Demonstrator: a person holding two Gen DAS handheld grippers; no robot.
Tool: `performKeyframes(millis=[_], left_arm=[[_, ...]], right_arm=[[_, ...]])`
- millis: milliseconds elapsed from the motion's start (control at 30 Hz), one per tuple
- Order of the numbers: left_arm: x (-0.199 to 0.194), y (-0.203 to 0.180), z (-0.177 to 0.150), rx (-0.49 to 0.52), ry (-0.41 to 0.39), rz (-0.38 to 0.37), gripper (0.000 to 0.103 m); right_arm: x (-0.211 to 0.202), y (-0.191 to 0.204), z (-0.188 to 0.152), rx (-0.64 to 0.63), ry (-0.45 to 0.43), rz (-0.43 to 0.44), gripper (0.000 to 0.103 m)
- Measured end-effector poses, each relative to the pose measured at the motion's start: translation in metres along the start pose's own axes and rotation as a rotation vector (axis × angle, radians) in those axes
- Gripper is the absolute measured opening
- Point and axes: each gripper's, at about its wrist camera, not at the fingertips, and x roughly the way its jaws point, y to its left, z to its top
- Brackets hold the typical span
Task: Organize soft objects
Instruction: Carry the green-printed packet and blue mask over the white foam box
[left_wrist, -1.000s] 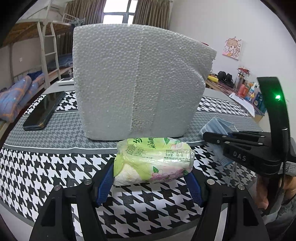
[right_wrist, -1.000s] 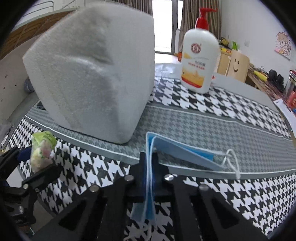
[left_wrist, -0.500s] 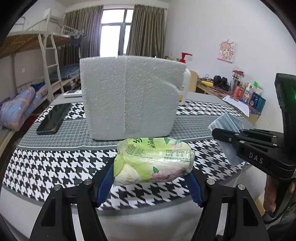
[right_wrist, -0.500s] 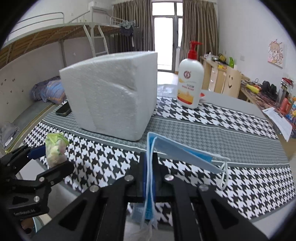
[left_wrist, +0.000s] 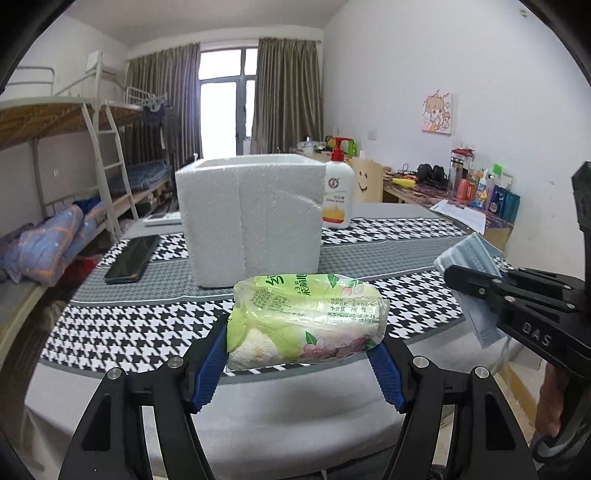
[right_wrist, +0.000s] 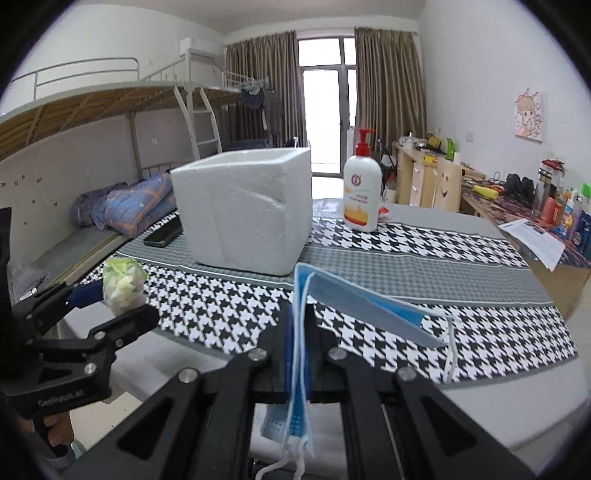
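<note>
My left gripper (left_wrist: 301, 350) is shut on a green tissue pack (left_wrist: 306, 321) and holds it in the air before the table's near edge; the pack also shows in the right wrist view (right_wrist: 122, 284). My right gripper (right_wrist: 299, 332) is shut on a folded blue face mask (right_wrist: 354, 302) with white ear loops; the mask also shows in the left wrist view (left_wrist: 469, 258). A white foam box (left_wrist: 251, 218), open at the top, stands on the houndstooth table cloth (left_wrist: 147, 328) beyond both grippers; the right wrist view shows it too (right_wrist: 247, 206).
A lotion pump bottle (right_wrist: 361, 195) stands right of and behind the box. A black phone (left_wrist: 133, 258) lies left of the box. Bunk beds stand at the left, a cluttered desk (left_wrist: 461, 195) at the right.
Both grippers have pulled back and risen from the table with their loads. The foam box now looks smaller and farther, and its open top shows.
</note>
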Motion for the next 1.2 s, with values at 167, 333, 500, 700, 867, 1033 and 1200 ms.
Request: performKeyframes(millis=[167,333,500,700,867,1033,1200], left_arm=[[-0.02,-0.004,-0.005,0.003,-0.033,0.027,0.071],[-0.041,-0.006,-0.009,0.005,-0.084,0.069,0.071],[-0.061,-0.007,-0.006,0.008,-0.143,0.084,0.071],[-0.078,-0.005,0.0,0.018,-0.209,0.11,0.071],[-0.084,0.001,0.004,0.023,-0.255,0.139,0.071],[-0.089,0.005,0.01,0.016,-0.291,0.142,0.071],[-0.085,0.01,0.018,0.007,-0.311,0.165,0.071]], right_arm=[[-0.024,0.007,-0.005,-0.013,-0.056,0.01,0.007],[-0.046,0.016,-0.008,-0.025,-0.108,0.039,0.007],[-0.063,0.024,-0.008,-0.046,-0.162,0.062,0.007],[-0.074,0.036,-0.004,-0.064,-0.208,0.079,0.007],[-0.068,0.041,0.002,-0.065,-0.217,0.098,0.007],[-0.066,0.045,0.009,-0.091,-0.239,0.128,0.007],[-0.055,0.048,0.022,-0.112,-0.239,0.152,0.007]])
